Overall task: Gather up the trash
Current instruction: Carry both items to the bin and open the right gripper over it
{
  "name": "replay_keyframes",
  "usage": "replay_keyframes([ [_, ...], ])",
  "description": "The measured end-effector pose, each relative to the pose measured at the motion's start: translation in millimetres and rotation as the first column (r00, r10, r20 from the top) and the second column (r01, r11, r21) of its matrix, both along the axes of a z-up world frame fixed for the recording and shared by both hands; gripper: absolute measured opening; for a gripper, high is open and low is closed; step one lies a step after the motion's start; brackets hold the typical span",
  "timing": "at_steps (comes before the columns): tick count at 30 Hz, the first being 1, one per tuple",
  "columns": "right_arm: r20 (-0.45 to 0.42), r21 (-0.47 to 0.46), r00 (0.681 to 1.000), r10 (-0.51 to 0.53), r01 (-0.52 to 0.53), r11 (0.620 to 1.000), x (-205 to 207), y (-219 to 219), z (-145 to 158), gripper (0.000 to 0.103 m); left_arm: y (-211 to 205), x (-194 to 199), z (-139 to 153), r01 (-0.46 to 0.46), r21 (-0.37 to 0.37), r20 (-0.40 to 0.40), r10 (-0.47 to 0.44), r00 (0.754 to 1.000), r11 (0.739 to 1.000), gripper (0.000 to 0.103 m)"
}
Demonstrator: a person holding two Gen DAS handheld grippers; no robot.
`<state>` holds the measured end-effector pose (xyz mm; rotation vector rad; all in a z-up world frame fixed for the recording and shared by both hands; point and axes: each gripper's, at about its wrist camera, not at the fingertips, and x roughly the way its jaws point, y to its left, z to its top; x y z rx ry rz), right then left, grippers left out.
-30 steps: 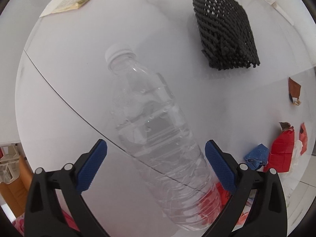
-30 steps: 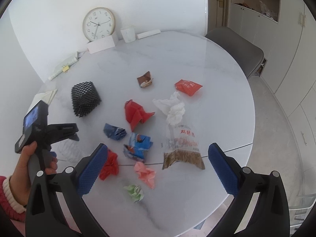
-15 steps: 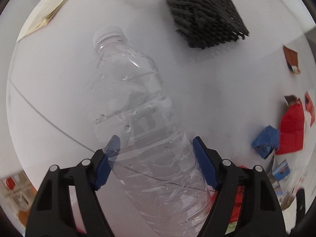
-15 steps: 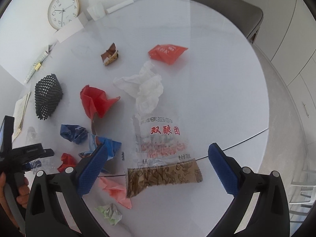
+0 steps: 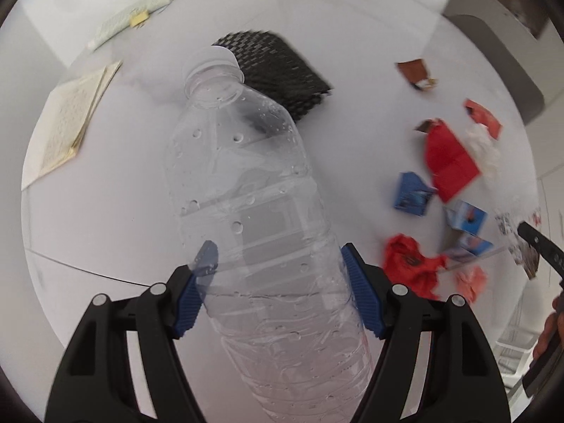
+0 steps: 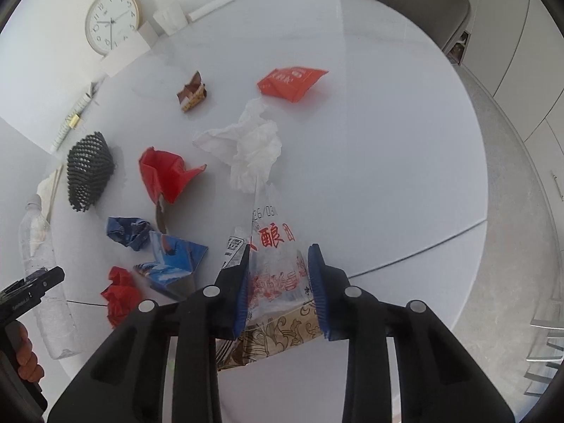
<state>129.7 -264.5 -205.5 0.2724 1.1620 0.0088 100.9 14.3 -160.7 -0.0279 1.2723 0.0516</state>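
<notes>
Left gripper is closing, pads squeezing the clear plastic bottle over the white table, while the right gripper is closing, already pinching the clear snack bag near the front edge.

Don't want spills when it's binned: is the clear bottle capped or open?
Capped: a white cap sits on the neck of the clear bottle; it looks nearly empty, only droplets inside.
</notes>
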Motion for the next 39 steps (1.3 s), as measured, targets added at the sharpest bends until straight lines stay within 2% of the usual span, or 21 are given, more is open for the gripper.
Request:
replay_keyframes([
  [3, 0.048, 0.029, 0.999, -0.025, 0.024, 0.999, -21, -10, 20, 0.031, -25, -21, 24, 0.097, -0.032, 0.039, -0.095, 0.995, 0.995, 0.069],
  [6, 0.099, 0.029, 0.994, -0.046, 0.043, 0.999, -57, -23, 44, 0.031, -55, -45, 47, 0.233, -0.043, 0.09, -0.228, 0.969, 0.972, 0.069],
  [10, 0.132, 0.019, 0.986, -0.106, 0.104, 0.994, -124, -52, 64, 0.031, -109, -84, 68, 0.412, -0.071, 0.129, -0.401, 0.907, 0.908, 0.069],
  [13, 0.118, 0.019, 0.979, -0.168, 0.167, 0.986, -176, -76, 61, 0.031, -156, -110, 72, 0.529, -0.108, 0.142, -0.514, 0.846, 0.842, 0.07],
  [17, 0.062, 0.008, 0.976, -0.209, 0.209, 0.978, -229, -95, 29, 0.032, -212, -143, 62, 0.641, -0.166, 0.127, -0.628, 0.768, 0.75, 0.07],
  [20, -0.016, 0.026, 0.975, -0.222, 0.222, 0.975, -248, -107, -16, 0.032, -242, -162, 56, 0.692, -0.17, 0.115, -0.683, 0.721, 0.702, 0.07],
  [23, -0.072, 0.058, 0.975, -0.212, 0.217, 0.975, -253, -114, -62, 0.036, -262, -175, 46, 0.728, -0.151, 0.098, -0.722, 0.685, 0.669, 0.07],
  [26, -0.131, 0.066, 0.972, -0.193, 0.203, 0.977, -251, -118, -106, 0.047, -276, -179, 39, 0.741, -0.149, 0.075, -0.739, 0.669, 0.655, 0.07],
  [28, -0.176, 0.089, 0.968, -0.178, 0.195, 0.977, -247, -121, -133, 0.058, -282, -183, 35, 0.74, -0.143, 0.059, -0.741, 0.669, 0.657, 0.07],
  [30, -0.201, 0.109, 0.964, -0.171, 0.196, 0.974, -245, -122, -143, 0.065, -286, -184, 31, 0.737, -0.134, 0.045, -0.739, 0.673, 0.663, 0.07],
  [32, -0.205, 0.132, 0.962, -0.178, 0.208, 0.969, -248, -127, -145, 0.07, -291, -190, 27, 0.737, -0.129, 0.03, -0.74, 0.672, 0.664, 0.07],
  [34, -0.185, 0.169, 0.963, -0.195, 0.227, 0.959, -257, -135, -138, 0.083, -298, -197, 22, 0.739, -0.128, 0.016, -0.744, 0.669, 0.661, 0.07],
  [39, -0.186, 0.249, 0.966, -0.181, 0.224, 0.942, -262, -141, -134, 0.083, -305, -199, 15, 0.731, -0.145, 0.006, -0.739, 0.674, 0.666, 0.07],
])
